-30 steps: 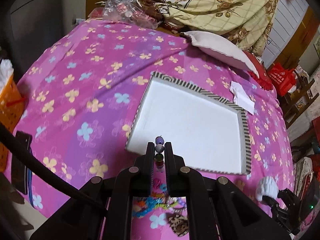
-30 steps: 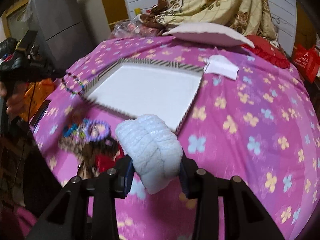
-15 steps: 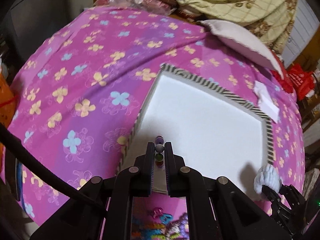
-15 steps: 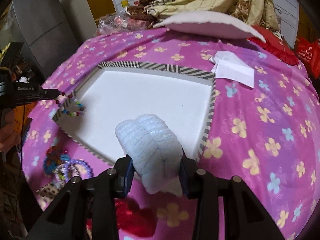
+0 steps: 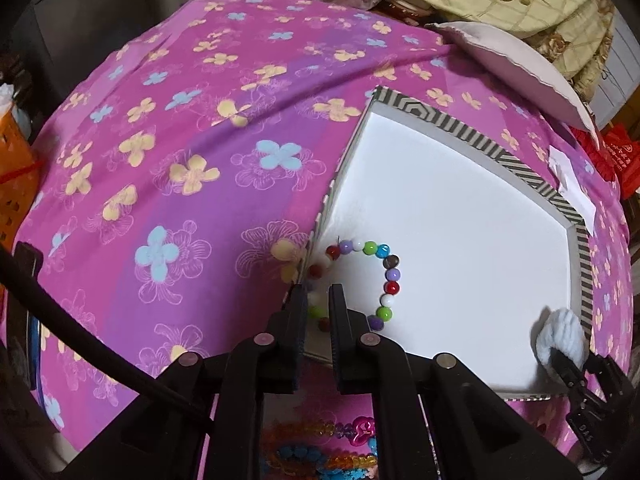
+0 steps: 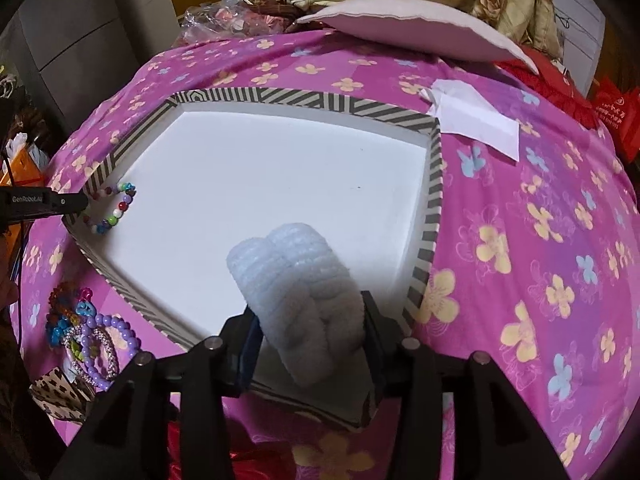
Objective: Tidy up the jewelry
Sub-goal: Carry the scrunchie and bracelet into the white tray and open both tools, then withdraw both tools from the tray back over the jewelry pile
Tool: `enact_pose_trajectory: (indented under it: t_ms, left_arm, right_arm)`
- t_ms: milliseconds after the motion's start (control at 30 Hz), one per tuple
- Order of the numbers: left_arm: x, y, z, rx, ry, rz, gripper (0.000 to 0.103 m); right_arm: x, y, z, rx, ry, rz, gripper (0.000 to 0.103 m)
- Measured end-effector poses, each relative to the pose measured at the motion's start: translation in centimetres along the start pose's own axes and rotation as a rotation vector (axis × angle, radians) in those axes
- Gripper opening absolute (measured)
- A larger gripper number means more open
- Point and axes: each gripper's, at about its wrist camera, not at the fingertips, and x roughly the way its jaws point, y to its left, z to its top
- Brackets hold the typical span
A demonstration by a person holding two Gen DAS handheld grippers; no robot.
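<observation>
A white tray [image 5: 480, 140] with a striped rim [image 6: 304, 98] lies on the pink flowered bedspread. My left gripper [image 5: 318, 308] is shut on a bracelet of coloured beads [image 5: 390, 276] at the tray's near left corner. Most of the bracelet's loop rests on the tray floor. The right wrist view shows that left gripper [image 6: 76, 202] and the bracelet [image 6: 120, 208] at the left. My right gripper [image 6: 309, 312] holds a fluffy pale-blue scrunchie [image 6: 296, 280] over the tray's near right corner. Its jaws are opening, and the scrunchie still fills the gap between them. The left wrist view also catches the scrunchie [image 5: 560, 332].
Several more bracelets [image 6: 88, 332] lie heaped on the bedspread in front of the tray, and the left wrist view shows this heap [image 5: 320, 444] too. A white paper [image 6: 476, 120] lies past the tray's far right corner. A pillow [image 6: 400, 24] and quilt sit behind. An orange basket [image 5: 16, 184] stands at the left.
Both grippers came down over the tray. The bracelet, hanging before, now lies in a loop on the tray floor. The right jaws stand slightly wider around the scrunchie.
</observation>
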Motion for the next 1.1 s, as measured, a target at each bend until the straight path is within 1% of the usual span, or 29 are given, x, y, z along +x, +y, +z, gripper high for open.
enact_pose_trajectory:
  t_ms: [33,67,100,133,167,233,333,433,500,633,733,800,867,900,1000,1100]
  left_arm:
    - [-0.2,-0.1,-0.2,0.008,-0.006,-0.007,0.029]
    - [-0.4,-0.2,-0.2,0.011,-0.011,-0.017,0.035]
    - [-0.8,-0.1,-0.3,0.008,-0.021,-0.03,0.038]
    - [-1.3,0.0,-0.4,0.0,-0.034,-0.041,0.043]
    - [-1.8,0.0,-0.5,-0.007,-0.046,-0.048,0.046]
    - [-2.7,0.1,-0.6,-0.014,-0.068,-0.052,0.048]
    - [-4.5,0.1,-1.3,-0.016,-0.104,-0.052,0.048]
    - [-6.4,0.0,-2.6,-0.012,-0.143,-0.038,0.048]
    - [-7.3,0.0,-3.5,-0.012,-0.16,-0.034,0.048]
    - [-8.8,0.0,-5.3,-0.003,-0.19,-0.035,0.048]
    - [-9.7,0.3,-6.3,-0.009,-0.214,-0.04,0.048]
    - [-10.2,0.4,-6.8,-0.01,-0.223,-0.04,0.048]
    - [-10.5,0.4,-7.2,-0.005,-0.23,-0.043,0.048]
    - [-10.7,0.4,-7.3,-0.001,-0.235,-0.045,0.048]
    - [-10.9,0.6,-7.7,-0.002,-0.238,-0.048,0.048]
    - [-10.9,0.9,-8.0,-0.009,-0.22,-0.054,0.048]
  right_arm:
    - [-0.6,0.0,-0.1,0.001,-0.026,-0.001,0.067]
    - [-1.2,0.0,-0.1,0.004,-0.049,-0.01,0.072]
    - [-1.7,0.0,-0.2,0.008,-0.063,-0.015,0.077]
    - [-2.2,0.0,-0.2,0.015,-0.075,-0.013,0.078]
    - [-2.8,-0.1,-0.3,0.024,-0.086,-0.007,0.078]
    - [-3.8,-0.2,-0.4,0.039,-0.105,0.0,0.078]
    - [-5.6,-0.3,-0.9,0.067,-0.143,0.008,0.078]
    - [-7.5,-0.3,-1.7,0.092,-0.187,0.014,0.078]
    - [-8.2,0.0,-2.3,0.094,-0.194,0.025,0.078]
    - [-9.1,0.9,-3.3,0.07,-0.195,0.064,0.078]
    - [-10.1,1.6,-4.0,0.042,-0.22,0.06,0.077]
    - [-10.7,2.0,-4.3,0.033,-0.248,0.049,0.077]
    - [-11.0,2.2,-4.6,0.033,-0.264,0.057,0.077]
    - [-11.1,2.3,-4.6,0.032,-0.264,0.063,0.078]
    - [-10.8,2.7,-4.6,0.016,-0.251,0.047,0.087]
    - [-10.9,3.0,-4.7,0.007,-0.243,0.043,0.087]
